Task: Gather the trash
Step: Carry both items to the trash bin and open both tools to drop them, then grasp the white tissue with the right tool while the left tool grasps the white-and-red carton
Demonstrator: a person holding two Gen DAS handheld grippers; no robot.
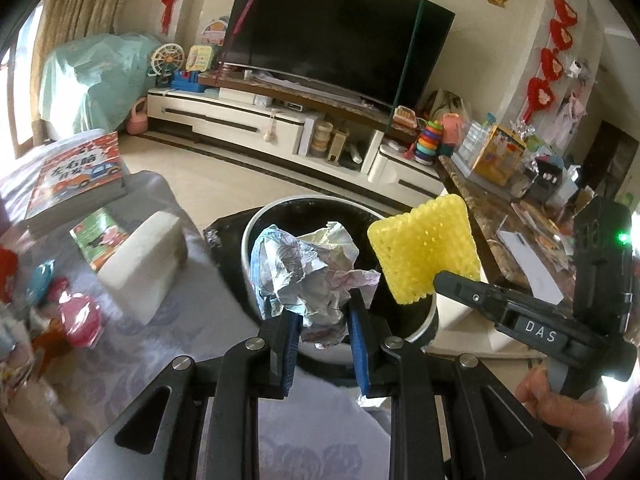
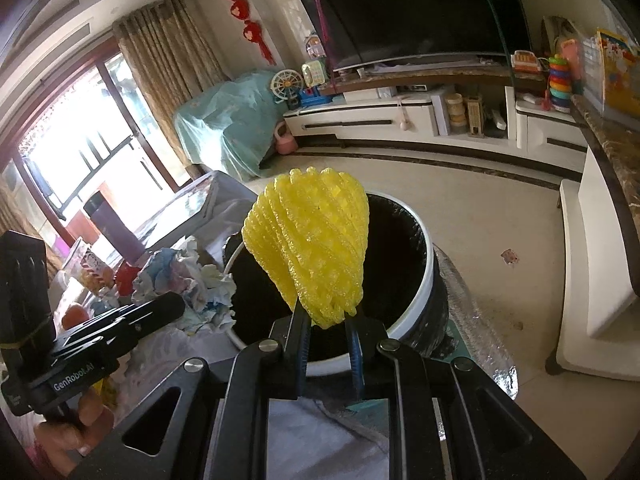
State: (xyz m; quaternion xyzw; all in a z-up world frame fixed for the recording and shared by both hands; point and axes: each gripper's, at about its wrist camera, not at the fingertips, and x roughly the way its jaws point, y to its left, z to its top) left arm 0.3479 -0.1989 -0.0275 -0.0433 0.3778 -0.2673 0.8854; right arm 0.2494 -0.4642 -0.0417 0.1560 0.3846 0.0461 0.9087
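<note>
My left gripper is shut on a crumpled ball of paper, held over the near rim of a white trash bin with a black liner. My right gripper is shut on a yellow foam fruit net, which stands up above the bin's dark opening. In the left wrist view the yellow net and the right gripper sit to the right of the paper. In the right wrist view the paper ball and the left gripper appear at the left, beside the bin's rim.
A white foam block, books and small toys lie on the patterned cloth at left. A brown marble-topped table with boxes stands to the right. Beyond the tiled floor are a TV cabinet and a large television.
</note>
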